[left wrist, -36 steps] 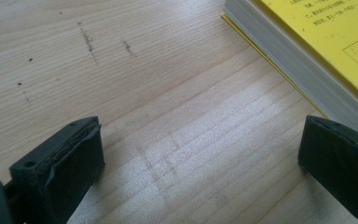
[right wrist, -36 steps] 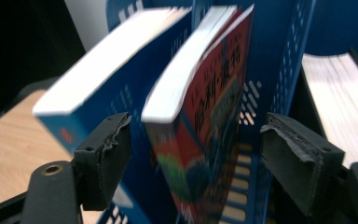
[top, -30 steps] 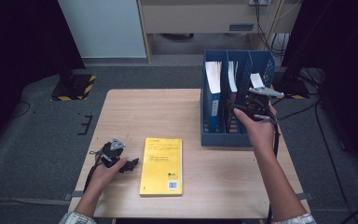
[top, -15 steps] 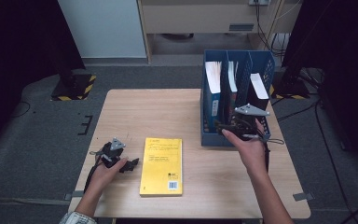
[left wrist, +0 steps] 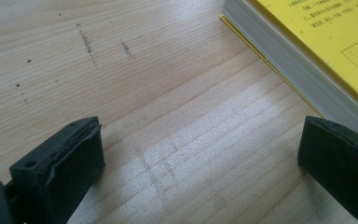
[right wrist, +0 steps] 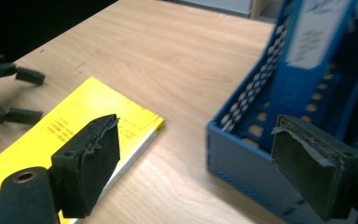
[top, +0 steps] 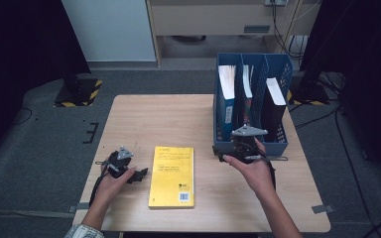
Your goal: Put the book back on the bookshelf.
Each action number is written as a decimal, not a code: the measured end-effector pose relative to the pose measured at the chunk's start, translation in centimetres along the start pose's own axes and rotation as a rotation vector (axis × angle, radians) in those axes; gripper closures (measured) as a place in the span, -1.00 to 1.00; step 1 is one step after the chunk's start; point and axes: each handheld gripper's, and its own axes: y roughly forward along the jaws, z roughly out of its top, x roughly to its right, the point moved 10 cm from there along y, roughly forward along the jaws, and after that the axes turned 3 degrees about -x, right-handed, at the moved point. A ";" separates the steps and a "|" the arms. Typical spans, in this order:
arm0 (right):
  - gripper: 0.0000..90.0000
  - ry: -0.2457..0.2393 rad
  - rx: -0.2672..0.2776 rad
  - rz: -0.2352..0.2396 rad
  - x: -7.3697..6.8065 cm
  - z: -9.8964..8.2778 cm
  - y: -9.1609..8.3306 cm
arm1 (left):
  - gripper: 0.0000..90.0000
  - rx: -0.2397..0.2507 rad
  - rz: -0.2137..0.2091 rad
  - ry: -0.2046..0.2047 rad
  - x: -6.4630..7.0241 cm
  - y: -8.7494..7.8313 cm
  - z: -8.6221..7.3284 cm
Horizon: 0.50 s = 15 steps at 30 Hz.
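1. Right tongs (top: 228, 157): moved since the earlier frames, from up at the top of the blue file rack (top: 252, 141) down to the rack's near-left corner, on the side facing the yellow book (top: 172, 175). Jaws apart, having just been opening; nothing between them.
2. Left tongs (top: 140, 175): unmoved, lying low on the desk (top: 163, 119) just left of the yellow book. Jaws wide apart, bare desk between them.
3. Yellow book: flat on the desk, left of the rack, between the two tongs, untouched.
4. Blue file rack: three compartments, each already holding an upright volume.
5. Judgement: the right hand appears finished at the rack; the yellow book looks next for pickup.
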 end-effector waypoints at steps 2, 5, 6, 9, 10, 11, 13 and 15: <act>-0.66 -0.008 -0.013 0.010 -0.7 -0.4 0.4 | -1.00 0.000 -0.001 0.001 0.0 0.0 0.0; -0.66 -0.022 -0.033 0.032 -1.8 -1.0 1.1 | -0.96 0.002 -0.005 -0.003 0.0 -0.1 0.1; -0.67 -0.030 -0.038 0.034 -2.1 -1.1 1.2 | -0.95 0.002 -0.005 -0.003 0.0 -0.1 0.1; -0.68 -0.048 -0.047 0.043 -2.9 -1.4 1.6 | -0.93 0.016 -0.014 -0.011 0.0 -0.4 0.4; -0.68 -0.051 -0.046 0.047 -3.1 -1.5 1.7 | -0.92 0.017 -0.014 -0.006 0.0 -0.5 0.4; -0.69 -0.052 -0.049 0.048 -3.3 -1.6 1.7 | -0.92 0.019 -0.017 -0.010 0.1 -0.6 0.5; -0.69 -0.058 -0.053 0.059 -3.9 -1.8 1.9 | -0.92 0.021 -0.015 -0.008 0.1 -0.7 0.6; -0.70 -0.069 -0.062 0.071 -4.5 -2.2 2.2 | -0.91 0.030 -0.015 -0.015 0.1 -0.9 0.8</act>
